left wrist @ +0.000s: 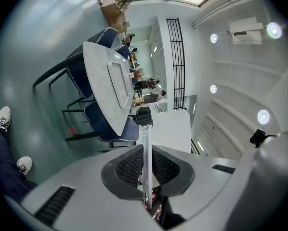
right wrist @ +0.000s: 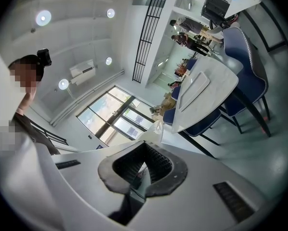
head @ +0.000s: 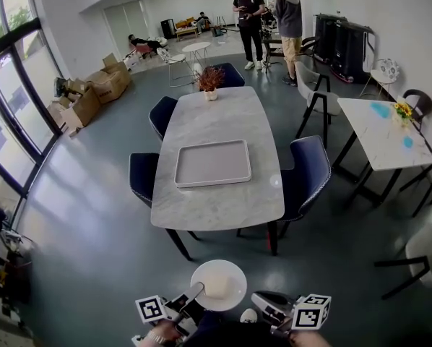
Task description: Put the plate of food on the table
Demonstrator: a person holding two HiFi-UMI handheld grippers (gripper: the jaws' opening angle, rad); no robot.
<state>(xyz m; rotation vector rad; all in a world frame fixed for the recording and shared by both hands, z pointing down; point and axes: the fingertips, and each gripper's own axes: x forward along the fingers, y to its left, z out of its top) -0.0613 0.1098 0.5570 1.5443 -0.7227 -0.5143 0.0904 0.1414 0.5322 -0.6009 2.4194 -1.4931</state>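
Carrying step: your left gripper point(head: 196, 292) and right gripper point(head: 253, 299) each pinch the rim of the plate point(head: 218, 284) at bottom centre; next, bring it level onto the table point(head: 216, 121) above.

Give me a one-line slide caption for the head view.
Left tool and right tool hold a white plate of food short of the marble table bearing a grey tray.

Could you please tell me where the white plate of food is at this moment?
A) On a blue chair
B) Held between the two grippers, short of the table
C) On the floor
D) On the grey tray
B: in the head view the plate hangs between the left gripper and the right gripper, each closed on its rim, while the table with its tray stands farther ahead.
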